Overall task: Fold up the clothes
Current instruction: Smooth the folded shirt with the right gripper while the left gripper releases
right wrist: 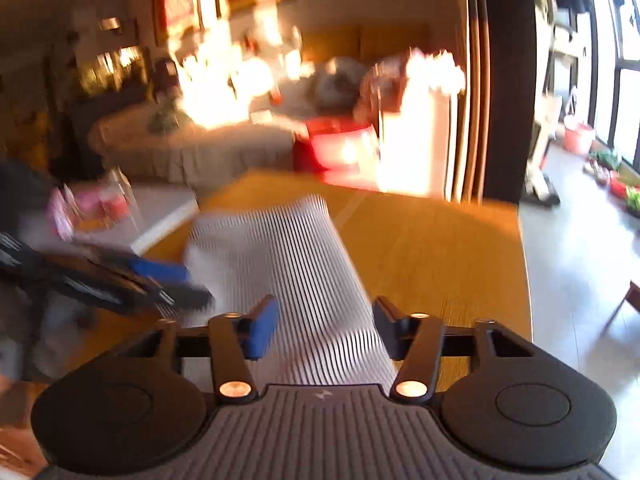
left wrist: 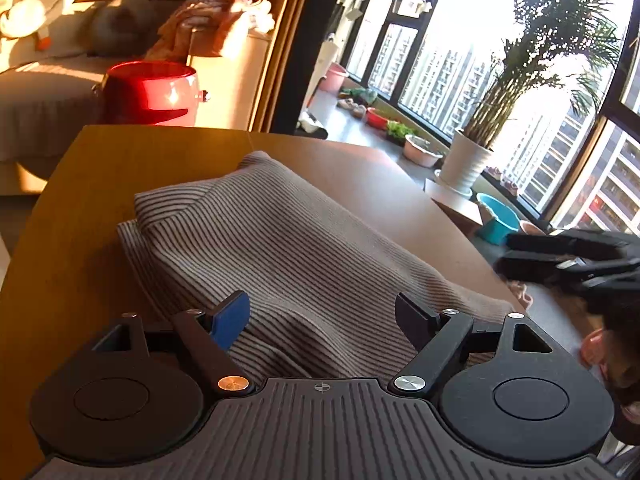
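Note:
A striped grey-brown garment (left wrist: 288,248) lies folded on the wooden table (left wrist: 104,184). My left gripper (left wrist: 322,320) is open, its fingers straddling the near edge of the cloth without holding it. In the right wrist view the same garment (right wrist: 292,280) runs away from me on the table (right wrist: 440,256). My right gripper (right wrist: 326,328) is open over its near end, empty. The left gripper (right wrist: 176,284) shows blurred at the garment's left side. The right gripper (left wrist: 568,256) shows at the right edge of the left wrist view, off the cloth.
A red pot (left wrist: 152,92) and a sofa (left wrist: 48,96) stand beyond the table's far edge. A potted palm (left wrist: 468,164), basins and a blue bowl (left wrist: 498,220) line the window sill on the right. The right wrist view is motion-blurred.

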### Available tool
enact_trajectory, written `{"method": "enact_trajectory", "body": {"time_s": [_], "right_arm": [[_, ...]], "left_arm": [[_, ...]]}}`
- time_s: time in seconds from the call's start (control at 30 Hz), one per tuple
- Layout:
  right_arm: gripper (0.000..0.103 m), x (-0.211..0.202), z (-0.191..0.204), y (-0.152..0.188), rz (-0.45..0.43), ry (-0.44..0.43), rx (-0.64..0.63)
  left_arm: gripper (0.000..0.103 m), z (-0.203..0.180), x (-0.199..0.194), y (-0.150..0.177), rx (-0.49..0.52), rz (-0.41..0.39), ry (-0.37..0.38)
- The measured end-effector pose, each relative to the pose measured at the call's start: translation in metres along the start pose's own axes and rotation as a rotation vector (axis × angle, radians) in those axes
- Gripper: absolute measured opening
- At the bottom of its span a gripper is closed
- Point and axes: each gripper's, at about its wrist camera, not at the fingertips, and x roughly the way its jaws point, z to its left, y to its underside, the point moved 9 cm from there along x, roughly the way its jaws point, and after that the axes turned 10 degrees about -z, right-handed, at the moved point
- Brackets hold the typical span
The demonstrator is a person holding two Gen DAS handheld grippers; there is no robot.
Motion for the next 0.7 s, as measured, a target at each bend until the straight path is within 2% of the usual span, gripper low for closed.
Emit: {"method": "enact_trajectory", "body": {"time_s": [0.1,0.23,0.37,0.43,0.53,0.6,0.63,0.7], "right_arm": [[0.048,0.023,0.002,0.035,0.078,0.017,-0.037],[0.049,0.01,0.009,0.048,0.033,0.051,-0.097],[0.049,-0.009,0.032,0.056,0.042,0.037,-0.104],[0.049,-0.022,0.052,0.063,0.054,-0.008,-0.102],[0.05,-0.039,0.084,0.068,0.059,-0.098,-0.146],[0.059,-0.047,0.107,0.067,0.054,-0.148,-0.211],[0.07,-0.053,0.118,0.067,0.047,-0.178,-0.256],[0.072,-0.061,0.138,0.07,0.038,-0.231,-0.36]], "left_arm": [[0.085,-0.001,0.002,0.012,0.008,0.037,0.019],[0.083,0.001,0.007,0.027,0.025,0.082,0.027],[0.078,0.015,0.022,0.017,0.031,0.064,0.018],[0.077,0.024,0.031,0.01,0.033,0.059,-0.004],[0.077,0.03,0.037,0.004,0.017,0.056,0.008],[0.078,0.03,0.035,0.001,0.008,0.057,0.002],[0.08,0.031,0.031,0.001,0.015,0.053,-0.005],[0.083,0.031,0.023,0.0,0.035,0.044,-0.016]]}}
